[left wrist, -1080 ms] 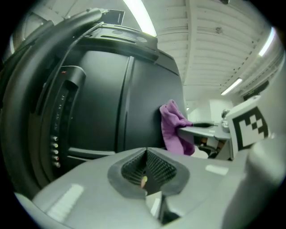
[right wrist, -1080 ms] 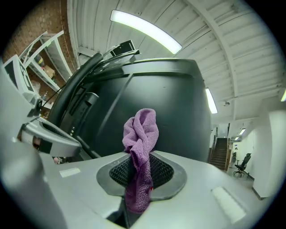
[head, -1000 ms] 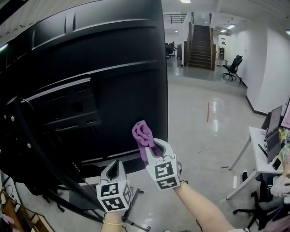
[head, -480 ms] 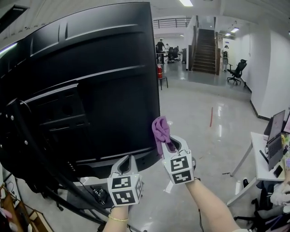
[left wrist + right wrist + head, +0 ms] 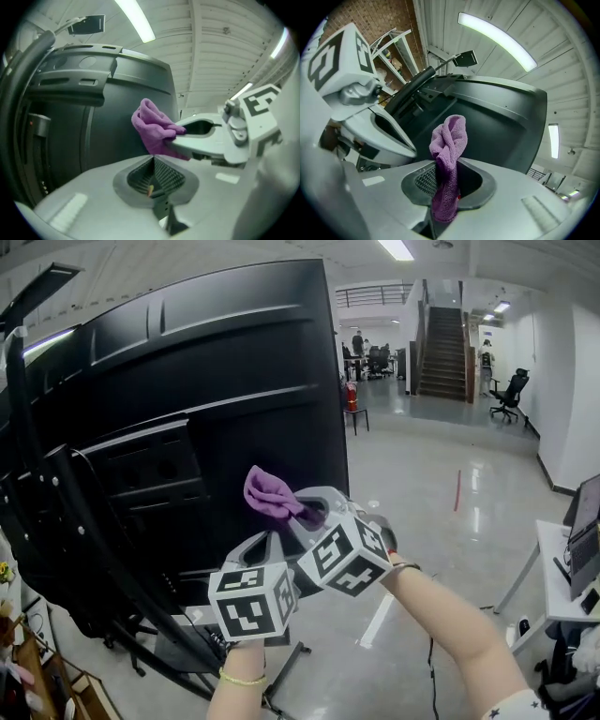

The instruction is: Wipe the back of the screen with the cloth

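The large black screen (image 5: pixel 216 381) stands with its back panel toward me, on a black stand. My right gripper (image 5: pixel 305 512) is shut on a crumpled purple cloth (image 5: pixel 267 493), which lies against the lower middle of the panel. In the right gripper view the cloth (image 5: pixel 449 145) rises bunched out of the shut jaws in front of the screen (image 5: pixel 501 122). My left gripper (image 5: pixel 261 554) sits just below and left of the right one, shut with nothing in it. In the left gripper view the cloth (image 5: pixel 152 124) shows beyond the left gripper (image 5: pixel 152 176), held by the right gripper (image 5: pixel 180 136).
The black stand arms and cables (image 5: pixel 84 549) run down the left of the screen to the floor. A glossy grey floor (image 5: pixel 441 521) stretches to the right, with a staircase (image 5: pixel 445 357) and an office chair (image 5: pixel 511 395) far back. A white desk (image 5: pixel 567 587) stands at the right edge.
My right gripper has carried the cloth left and up from the screen's lower right edge onto the back panel. It has also tilted leftward. The left gripper has stayed below it.
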`<move>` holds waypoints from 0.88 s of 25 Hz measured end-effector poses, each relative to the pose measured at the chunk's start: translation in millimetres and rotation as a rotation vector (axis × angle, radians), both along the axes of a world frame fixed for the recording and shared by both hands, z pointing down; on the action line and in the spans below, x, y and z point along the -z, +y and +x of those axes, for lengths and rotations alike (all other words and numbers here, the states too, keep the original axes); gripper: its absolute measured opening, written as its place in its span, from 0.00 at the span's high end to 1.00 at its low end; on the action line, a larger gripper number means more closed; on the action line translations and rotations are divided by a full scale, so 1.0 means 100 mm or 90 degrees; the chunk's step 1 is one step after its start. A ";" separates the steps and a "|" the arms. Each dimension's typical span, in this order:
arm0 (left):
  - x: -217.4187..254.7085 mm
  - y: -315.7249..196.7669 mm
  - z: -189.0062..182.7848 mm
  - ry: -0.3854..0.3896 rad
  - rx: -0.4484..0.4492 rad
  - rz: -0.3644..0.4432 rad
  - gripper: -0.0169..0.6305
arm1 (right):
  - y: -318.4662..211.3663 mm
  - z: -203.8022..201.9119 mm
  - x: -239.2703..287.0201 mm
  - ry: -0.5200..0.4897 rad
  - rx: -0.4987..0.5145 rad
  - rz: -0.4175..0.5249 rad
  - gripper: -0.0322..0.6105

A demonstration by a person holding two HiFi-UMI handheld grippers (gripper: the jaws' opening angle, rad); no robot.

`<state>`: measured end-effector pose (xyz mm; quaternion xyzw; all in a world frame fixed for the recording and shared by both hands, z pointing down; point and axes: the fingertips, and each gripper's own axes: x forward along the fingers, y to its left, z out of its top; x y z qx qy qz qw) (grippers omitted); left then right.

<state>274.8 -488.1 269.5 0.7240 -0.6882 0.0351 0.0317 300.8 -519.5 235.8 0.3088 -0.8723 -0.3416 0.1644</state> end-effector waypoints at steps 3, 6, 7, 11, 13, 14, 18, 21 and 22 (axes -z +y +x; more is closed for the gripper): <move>0.18 -0.06 0.06 -0.023 -0.015 -0.018 0.96 | -0.20 0.04 0.44 -0.004 -0.027 0.024 0.84; 0.54 -0.17 0.12 -0.034 -0.032 -0.006 0.96 | -0.32 0.12 1.01 -0.034 -0.043 0.045 0.84; 0.71 -0.22 0.14 -0.038 -0.036 0.005 0.96 | -0.35 0.15 1.21 -0.052 -0.045 0.045 0.84; 1.49 -0.37 0.20 -0.066 -0.035 0.063 0.96 | -0.42 0.26 1.91 -0.122 -0.049 0.049 0.84; 1.86 -0.42 0.20 -0.088 -0.021 0.094 0.96 | -0.43 0.29 2.20 -0.155 -0.048 0.058 0.84; 2.03 -0.44 0.20 -0.099 -0.013 0.107 0.96 | -0.44 0.31 2.32 -0.168 -0.051 0.064 0.84; 2.63 -0.52 0.12 -0.132 0.023 0.160 0.96 | -0.53 0.41 2.75 -0.215 -0.076 0.089 0.84; 2.87 -0.60 0.12 -0.138 0.025 0.181 0.96 | -0.60 0.49 2.95 -0.251 -0.097 0.089 0.84; 2.92 -0.62 0.12 -0.144 0.028 0.188 0.96 | -0.61 0.51 2.99 -0.260 -0.101 0.087 0.84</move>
